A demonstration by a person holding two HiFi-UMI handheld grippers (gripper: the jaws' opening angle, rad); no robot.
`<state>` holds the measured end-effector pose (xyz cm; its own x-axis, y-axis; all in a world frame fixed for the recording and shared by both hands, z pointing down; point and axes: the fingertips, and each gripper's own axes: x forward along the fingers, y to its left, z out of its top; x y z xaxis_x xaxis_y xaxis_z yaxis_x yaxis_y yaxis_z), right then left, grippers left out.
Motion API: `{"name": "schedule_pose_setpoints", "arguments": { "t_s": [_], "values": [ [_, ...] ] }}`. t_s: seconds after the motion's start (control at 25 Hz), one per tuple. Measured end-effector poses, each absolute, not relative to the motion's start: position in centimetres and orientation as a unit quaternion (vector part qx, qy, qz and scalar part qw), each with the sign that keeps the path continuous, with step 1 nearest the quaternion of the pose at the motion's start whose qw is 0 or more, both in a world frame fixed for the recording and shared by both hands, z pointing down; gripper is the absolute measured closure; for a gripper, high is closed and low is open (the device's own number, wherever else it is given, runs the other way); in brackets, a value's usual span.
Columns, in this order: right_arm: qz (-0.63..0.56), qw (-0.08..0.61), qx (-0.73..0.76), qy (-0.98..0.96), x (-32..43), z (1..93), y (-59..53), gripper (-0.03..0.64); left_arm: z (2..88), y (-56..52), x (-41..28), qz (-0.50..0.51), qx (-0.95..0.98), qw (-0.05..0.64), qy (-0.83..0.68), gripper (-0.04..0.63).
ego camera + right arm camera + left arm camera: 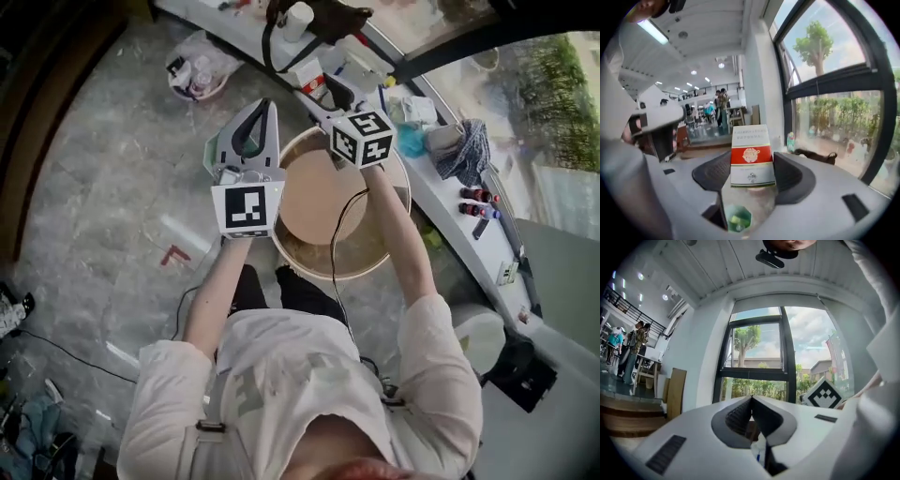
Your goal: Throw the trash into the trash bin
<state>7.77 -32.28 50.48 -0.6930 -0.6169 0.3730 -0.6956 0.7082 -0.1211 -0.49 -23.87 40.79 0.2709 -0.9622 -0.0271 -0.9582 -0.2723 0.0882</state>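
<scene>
In the head view both grippers are raised over a round trash bin (337,270) with a beige inside. My right gripper (319,90) is shut on a red and white carton (308,79). In the right gripper view that carton (751,156) stands upright between the pads of my right gripper (752,161), with a blurred clear and green thing (737,220) below it. My left gripper (263,111) is at the bin's left rim. In the left gripper view, the tips of my left gripper (751,398) meet. Something white and blue (759,450) shows in the gap behind them; whether it is held is unclear.
A white counter (441,202) curves along the window, holding a cup (300,19), a blue cloth (466,150) and markers (478,202). A plastic bag (195,73) lies on the grey floor. A white tub (478,333) stands at the right. People (633,352) stand far off.
</scene>
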Motion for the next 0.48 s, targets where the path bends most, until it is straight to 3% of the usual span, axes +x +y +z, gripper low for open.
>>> {"name": "schedule_pose_setpoints", "arguments": {
  "t_s": [0.16,0.48],
  "values": [
    [0.104,0.021,0.414,-0.904,7.5,36.9,-31.6,0.334,33.5,-23.9,-0.9,-0.068,0.796,-0.001,-0.601,0.584],
    [0.005,-0.087,0.501,-0.861,8.9,23.7,-23.8,0.334,23.1,-20.4,-3.4,-0.11,0.781,-0.065,-0.611,0.584]
  ]
}}
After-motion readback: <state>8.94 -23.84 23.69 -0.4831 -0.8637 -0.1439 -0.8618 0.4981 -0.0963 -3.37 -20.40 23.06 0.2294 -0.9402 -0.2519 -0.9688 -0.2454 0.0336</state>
